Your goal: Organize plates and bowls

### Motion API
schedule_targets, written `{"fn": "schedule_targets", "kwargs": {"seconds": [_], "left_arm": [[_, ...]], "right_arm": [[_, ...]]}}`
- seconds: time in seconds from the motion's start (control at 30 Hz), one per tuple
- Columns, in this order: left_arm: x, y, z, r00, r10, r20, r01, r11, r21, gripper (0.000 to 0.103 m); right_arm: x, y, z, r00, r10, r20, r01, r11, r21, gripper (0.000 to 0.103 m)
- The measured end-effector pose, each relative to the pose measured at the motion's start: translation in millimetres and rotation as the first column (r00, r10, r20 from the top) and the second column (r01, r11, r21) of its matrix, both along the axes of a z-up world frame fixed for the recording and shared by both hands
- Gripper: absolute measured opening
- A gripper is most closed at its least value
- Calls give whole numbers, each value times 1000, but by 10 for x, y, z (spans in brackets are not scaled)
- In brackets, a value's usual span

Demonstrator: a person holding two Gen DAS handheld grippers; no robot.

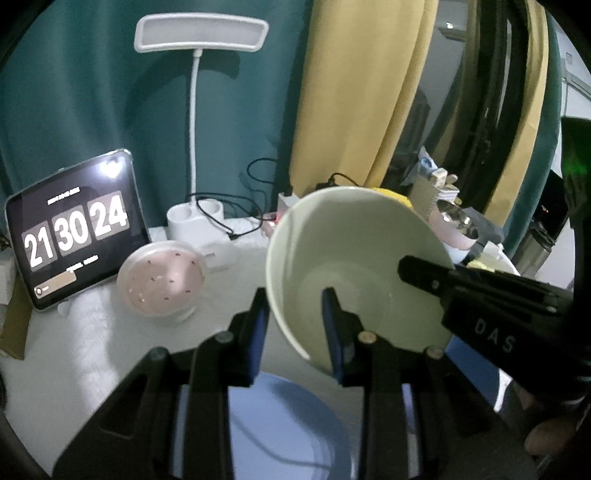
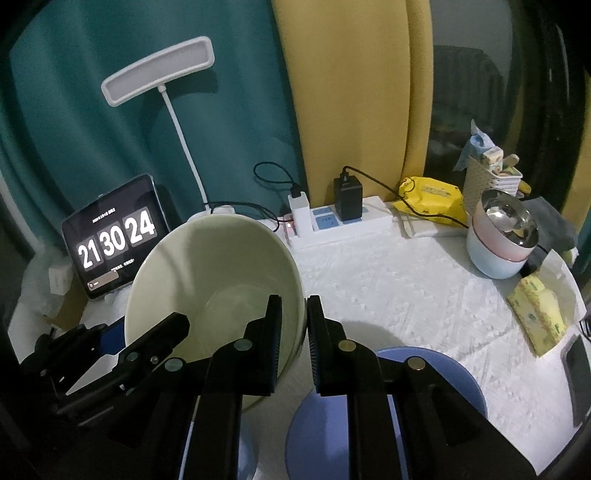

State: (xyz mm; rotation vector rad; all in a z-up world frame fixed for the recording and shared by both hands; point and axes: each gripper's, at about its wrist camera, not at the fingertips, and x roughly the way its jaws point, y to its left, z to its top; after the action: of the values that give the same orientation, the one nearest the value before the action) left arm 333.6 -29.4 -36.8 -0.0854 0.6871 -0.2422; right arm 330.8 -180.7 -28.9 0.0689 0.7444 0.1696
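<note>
Pale green bowl [image 1: 354,266] is held tilted above the table [image 2: 388,280], its opening turned toward both cameras. The left tool [image 1: 295,332] straddles the bowl's rim at 7 o'clock in the left wrist view, one finger outside the wall and one inside; a gap shows beside the outer pad, so firm contact cannot be confirmed. The right tool [image 2: 293,339] clamps the same bowl's rim at 4 o'clock in the right wrist view, jaws nearly closed on the wall.

Directly beneath both tools lie blue plates [image 2: 424,373], partly covered by the tool bodies.

Surroundings, left wrist view: a pink speckled bowl [image 1: 160,280] sits on the table at 9 o'clock from the green bowl, near a tablet [image 1: 74,229] showing 21 30 24. A white desk lamp [image 1: 201,35] stands behind at 11 o'clock.

Right wrist view: a power strip [image 2: 340,221] with two plugged adapters lies at 12 o'clock. Stacked bowls [image 2: 498,240], a steel one uppermost, stand at 2 o'clock, well apart from the held bowl. A yellow packet [image 2: 432,199] lies behind them; a yellow cloth [image 2: 539,317] lies at 3 o'clock.
</note>
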Motion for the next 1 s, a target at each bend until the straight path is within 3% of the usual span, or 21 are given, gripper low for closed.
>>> {"fn": "schedule_targets", "kwargs": {"seconds": [1.0], "left_arm": [[-346,-571,126,998,-63,16,62,997,40,29]], "right_arm": [[-436,-586,105,998,-55,34,54,998,42,15]]}}
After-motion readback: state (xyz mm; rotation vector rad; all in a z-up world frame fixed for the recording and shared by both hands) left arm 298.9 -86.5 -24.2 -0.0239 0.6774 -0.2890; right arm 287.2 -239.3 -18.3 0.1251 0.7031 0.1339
